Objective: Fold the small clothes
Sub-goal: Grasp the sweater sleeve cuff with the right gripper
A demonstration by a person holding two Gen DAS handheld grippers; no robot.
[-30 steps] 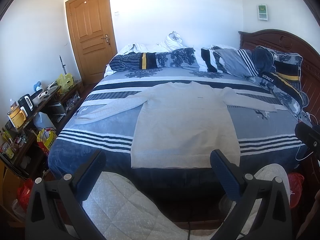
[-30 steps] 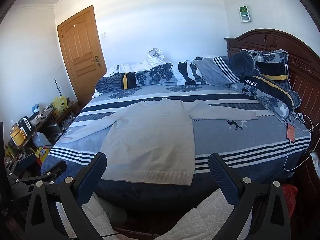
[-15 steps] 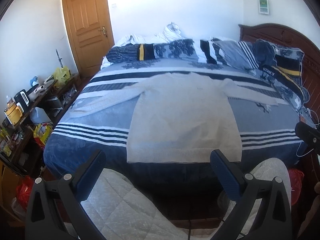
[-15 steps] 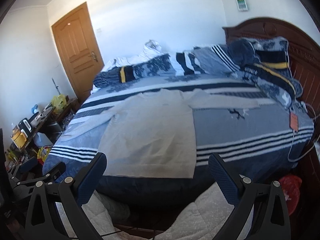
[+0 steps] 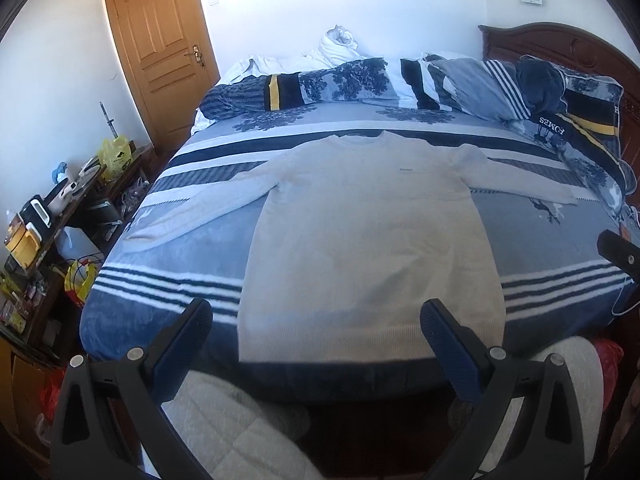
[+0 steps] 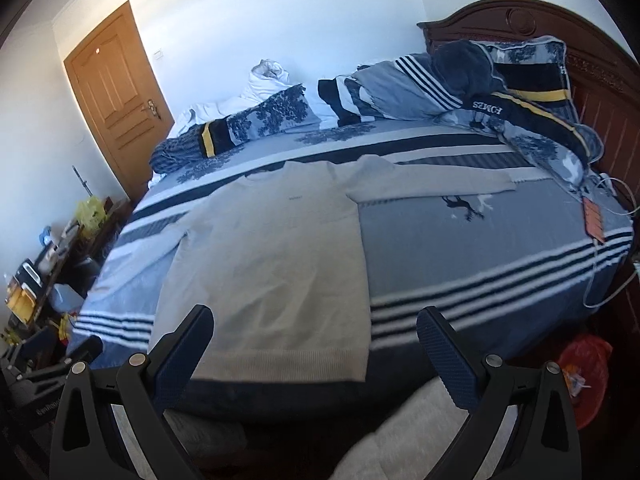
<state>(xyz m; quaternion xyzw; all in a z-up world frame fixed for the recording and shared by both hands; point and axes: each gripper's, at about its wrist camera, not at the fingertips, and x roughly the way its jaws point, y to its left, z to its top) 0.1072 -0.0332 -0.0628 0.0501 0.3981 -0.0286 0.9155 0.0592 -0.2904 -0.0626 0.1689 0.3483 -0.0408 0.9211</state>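
A light grey long-sleeved sweater [image 5: 368,232] lies flat, front up, on the striped blue bed, sleeves spread to both sides and hem at the near edge. It also shows in the right wrist view [image 6: 272,264]. My left gripper [image 5: 316,320] is open and empty, hovering over the hem. My right gripper [image 6: 314,322] is open and empty, above the hem's right part. The tip of the right gripper shows at the right edge of the left wrist view [image 5: 618,248].
Rumpled blue bedding and pillows [image 5: 400,80] pile along the far side by the dark wooden headboard [image 6: 560,20]. A cluttered low shelf [image 5: 52,216] stands left of the bed. A wooden door [image 5: 160,48] is far left. A charging cable and orange tag [image 6: 592,220] lie right.
Both grippers have moved forward and tipped down toward the bed, so the sweater's hem now lies between the fingers. Both stay open.
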